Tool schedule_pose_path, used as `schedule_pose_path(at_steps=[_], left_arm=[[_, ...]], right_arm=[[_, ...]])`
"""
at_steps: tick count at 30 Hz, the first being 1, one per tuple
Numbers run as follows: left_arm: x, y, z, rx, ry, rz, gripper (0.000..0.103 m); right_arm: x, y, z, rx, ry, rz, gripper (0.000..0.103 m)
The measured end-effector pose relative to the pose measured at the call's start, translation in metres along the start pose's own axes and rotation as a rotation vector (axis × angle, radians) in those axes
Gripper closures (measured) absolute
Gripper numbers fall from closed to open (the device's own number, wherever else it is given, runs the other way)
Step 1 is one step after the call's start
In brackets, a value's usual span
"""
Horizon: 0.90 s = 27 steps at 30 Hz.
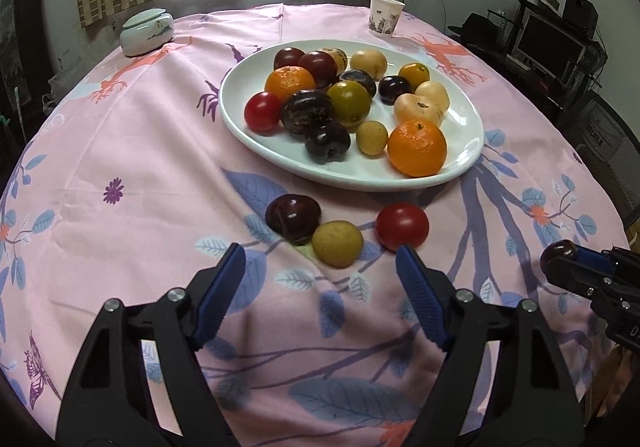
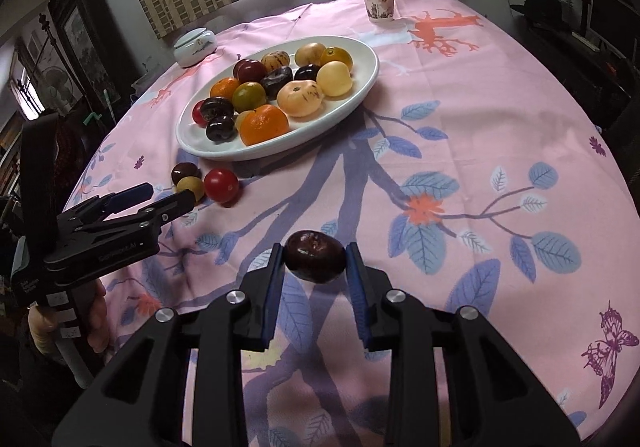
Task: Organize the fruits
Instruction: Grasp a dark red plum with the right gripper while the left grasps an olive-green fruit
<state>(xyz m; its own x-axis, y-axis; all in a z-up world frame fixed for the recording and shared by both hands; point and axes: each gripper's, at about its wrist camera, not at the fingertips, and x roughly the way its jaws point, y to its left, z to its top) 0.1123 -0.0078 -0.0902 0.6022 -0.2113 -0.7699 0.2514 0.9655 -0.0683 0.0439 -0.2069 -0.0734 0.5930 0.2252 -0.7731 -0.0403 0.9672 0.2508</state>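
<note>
A white oval plate (image 1: pixel 468 135) (image 2: pixel 360 87) holds several fruits: oranges, dark plums, yellow and pale ones. On the cloth in front of it lie a dark plum (image 1: pixel 293 218) (image 2: pixel 183 171), a yellow-green fruit (image 1: pixel 337 243) (image 2: pixel 191 186) and a red tomato (image 1: pixel 402 225) (image 2: pixel 221 185). My left gripper (image 1: pixel 322 261) (image 2: pixel 160 195) is open and empty, just short of these three. My right gripper (image 2: pixel 315 257) (image 1: pixel 560 259) is shut on a dark plum (image 2: pixel 315 255) (image 1: pixel 558 251), held above the cloth right of the loose fruits.
A paper cup (image 1: pixel 385 15) (image 2: pixel 377 1) stands at the table's far edge. A pale ceramic lidded jar (image 1: pixel 147 31) (image 2: pixel 195 46) sits at the far left. The round table carries a pink floral cloth (image 1: pixel 140 167) (image 2: pixel 500 107). Shelves and a monitor stand to the right.
</note>
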Motion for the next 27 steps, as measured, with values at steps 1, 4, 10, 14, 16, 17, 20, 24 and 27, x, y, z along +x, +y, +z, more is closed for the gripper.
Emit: schedule_pose_path(at_steps=[1, 4, 10, 14, 16, 17, 20, 24, 27], left_arm=[[0.003, 0.001, 0.001, -0.006, 0.011, -0.006, 0.036], [0.013, 0.006, 0.003, -0.033, 0.054, -0.034, 0.056], [0.022, 0.006, 0.008, -0.034, 0.063, -0.042, 0.054], [0.023, 0.004, 0.01, -0.03, 0.062, -0.033, 0.055], [0.022, 0.005, 0.01, -0.033, 0.059, -0.034, 0.056], [0.02, 0.005, 0.01, -0.03, 0.053, -0.034, 0.056], [0.011, 0.002, 0.01, -0.006, 0.025, -0.036, 0.06], [0.007, -0.007, 0.014, 0.034, 0.003, -0.043, 0.063], [0.009, -0.013, 0.014, 0.079, -0.009, -0.003, 0.063]], right_arm=[[-0.001, -0.001, 0.0, 0.005, -0.001, 0.003, 0.072], [-0.003, -0.001, -0.002, 0.012, 0.001, 0.021, 0.072], [-0.004, -0.002, -0.006, 0.023, 0.012, 0.045, 0.071], [-0.003, -0.002, -0.006, 0.029, 0.01, 0.052, 0.071], [-0.003, -0.003, -0.006, 0.03, 0.013, 0.051, 0.071], [-0.003, -0.002, -0.006, 0.03, 0.013, 0.05, 0.071], [-0.005, -0.001, -0.007, 0.028, 0.01, 0.051, 0.071], [-0.005, -0.003, -0.008, 0.034, 0.007, 0.055, 0.071], [-0.003, -0.004, -0.007, 0.036, 0.015, 0.059, 0.071]])
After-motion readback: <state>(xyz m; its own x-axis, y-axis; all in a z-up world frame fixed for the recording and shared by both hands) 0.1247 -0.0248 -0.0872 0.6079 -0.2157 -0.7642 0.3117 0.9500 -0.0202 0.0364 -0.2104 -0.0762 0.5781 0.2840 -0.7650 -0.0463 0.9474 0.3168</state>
